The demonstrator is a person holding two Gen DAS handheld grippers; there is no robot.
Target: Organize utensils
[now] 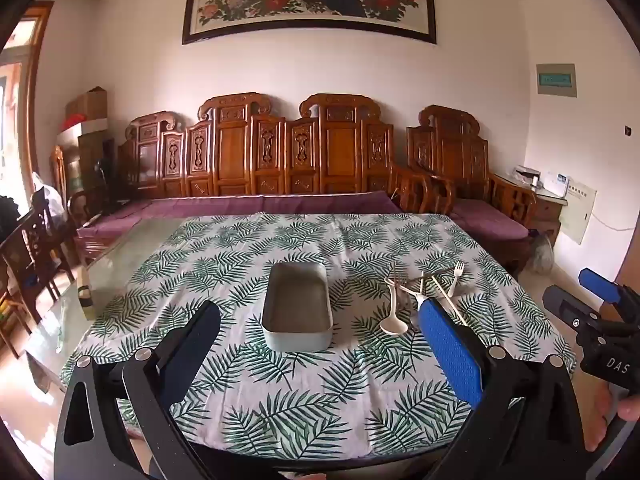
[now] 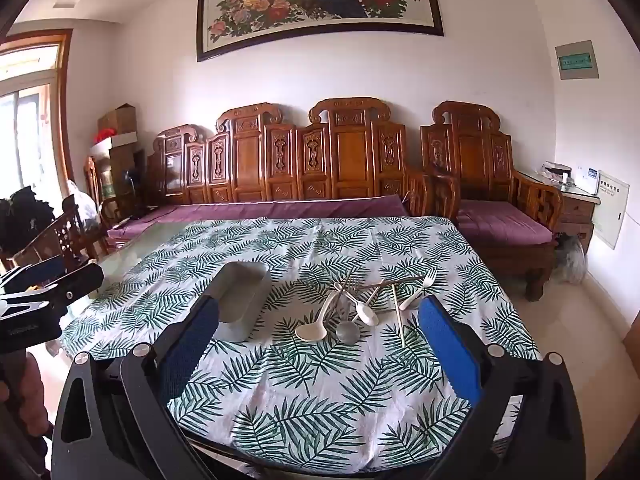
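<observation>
I hold both grippers, left and right, fingers spread wide and empty, above the cloth; utensils lie right of the tin.

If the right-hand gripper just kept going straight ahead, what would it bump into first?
Probably the utensil pile lying between its open fingers' lines, likely the white spoon nearest it. The right gripper points slightly downward at the tablecloth; depth is uncertain.

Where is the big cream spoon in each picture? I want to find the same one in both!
Left wrist view: the cream spoon lies right of centre, just right of the empty grey box.
Right wrist view: the cream spoon lies near the middle, between the open fingers.
Shared landmark: the grey box, always left of the spoon.
</observation>
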